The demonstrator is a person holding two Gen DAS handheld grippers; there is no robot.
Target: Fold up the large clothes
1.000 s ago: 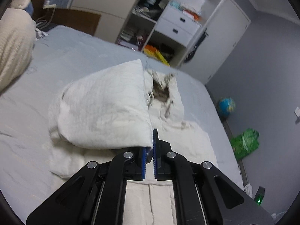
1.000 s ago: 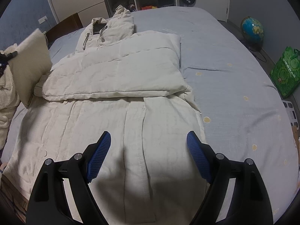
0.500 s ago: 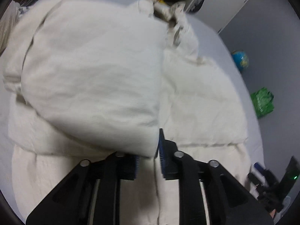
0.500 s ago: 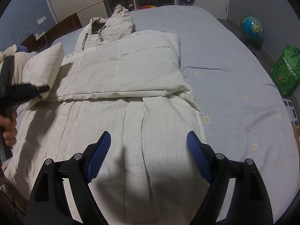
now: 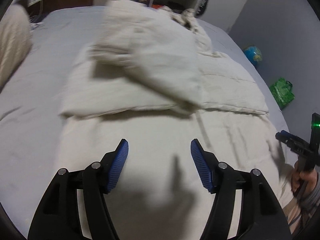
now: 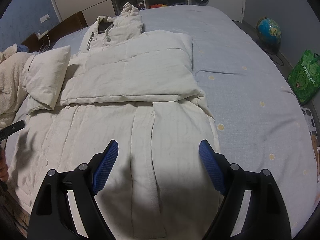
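Sleeve-fold step: left gripper (image 5: 159, 150) has just been opening, nothing between its jaws; left sleeve (image 6: 47, 78) lies at 10 o'clock across coat (image 6: 128, 132) on bed (image 6: 250, 92). Right gripper (image 6: 158, 152) wide open, empty. Next, probably: both grab hem, fold toward 12.

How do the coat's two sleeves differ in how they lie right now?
The right sleeve lies flat across the coat's chest, neatly squared; the left sleeve sits bunched at the coat's edge, not yet spread across. In the left wrist view the left sleeve is motion-blurred, while the right sleeve looks settled. Both are the same cream quilted fabric, and no gripper holds either.
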